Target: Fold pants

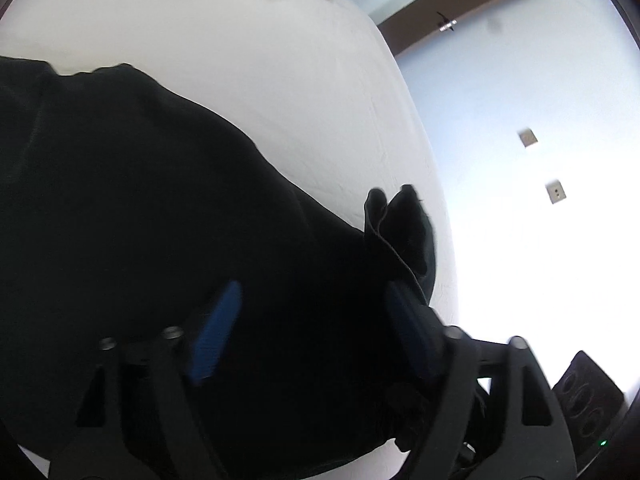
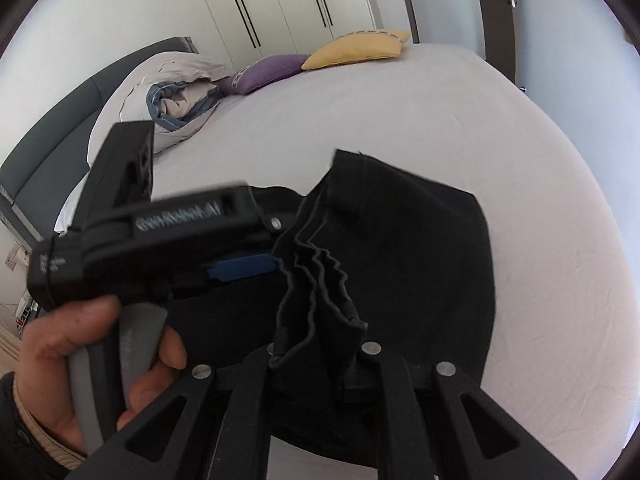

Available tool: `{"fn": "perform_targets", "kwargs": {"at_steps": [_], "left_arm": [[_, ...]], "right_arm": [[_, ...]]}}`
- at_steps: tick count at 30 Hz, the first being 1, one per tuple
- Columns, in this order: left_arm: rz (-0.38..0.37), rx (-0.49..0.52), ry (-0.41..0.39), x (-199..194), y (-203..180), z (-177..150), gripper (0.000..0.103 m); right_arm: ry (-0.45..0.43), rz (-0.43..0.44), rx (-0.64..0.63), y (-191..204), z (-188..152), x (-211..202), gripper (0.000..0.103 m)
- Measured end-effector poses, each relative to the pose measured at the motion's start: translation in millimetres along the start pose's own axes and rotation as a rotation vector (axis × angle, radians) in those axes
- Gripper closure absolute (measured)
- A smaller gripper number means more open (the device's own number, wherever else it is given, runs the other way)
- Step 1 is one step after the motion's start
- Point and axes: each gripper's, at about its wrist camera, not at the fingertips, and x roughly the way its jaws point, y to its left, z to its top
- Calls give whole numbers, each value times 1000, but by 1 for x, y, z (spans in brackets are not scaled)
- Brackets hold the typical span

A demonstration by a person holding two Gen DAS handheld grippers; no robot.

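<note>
Black pants (image 2: 408,240) lie on the white bed sheet (image 2: 400,112). My right gripper (image 2: 316,360) is shut on a bunched, layered edge of the pants (image 2: 316,300) and holds it up above the rest of the cloth. My left gripper (image 1: 316,320) hangs over the pants (image 1: 140,208) with its blue-padded fingers (image 1: 218,332) wide apart; a small fold of cloth (image 1: 400,232) stands up by its right finger. In the right wrist view the left gripper (image 2: 256,264) is held by a hand (image 2: 80,360) just left of the bunched edge.
A yellow cushion (image 2: 360,50), a purple cushion (image 2: 264,74) and a rumpled duvet (image 2: 180,96) lie at the head of the bed by the grey headboard (image 2: 44,136). Wardrobe doors (image 2: 280,0) stand behind. A wall and door (image 1: 440,20) lie beyond the bed's edge.
</note>
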Motion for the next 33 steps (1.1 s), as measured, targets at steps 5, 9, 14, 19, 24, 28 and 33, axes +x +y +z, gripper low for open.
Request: {"fn": "perform_targets", "kwargs": {"at_steps": [5,9,14,19,24,28,33], "left_arm": [[-94,-109,66,-3,19,8,13],[-101,-149,146,10,25,16,13],[-79,-124,187,19,22,24,14],[-51,-63,254,41,2,30,82],[-46,15,262,34,-9,44,91],[-6,110,262,14,-8,60,91],[41,145,249,-12,14,90,91]], "right_arm": [[2,-19,-18,7,-10,9,94],[-14,-57,-49,16,-9,8,94],[-27,-98,-108,29,-14,9,94],[-29,-113,-142,39,-17,12,94],[-48,-119,-183,51,-12,12,94],[-50,-86,-220,70,-10,18,94],[-50,-55,-308,115,1,41,94]]}}
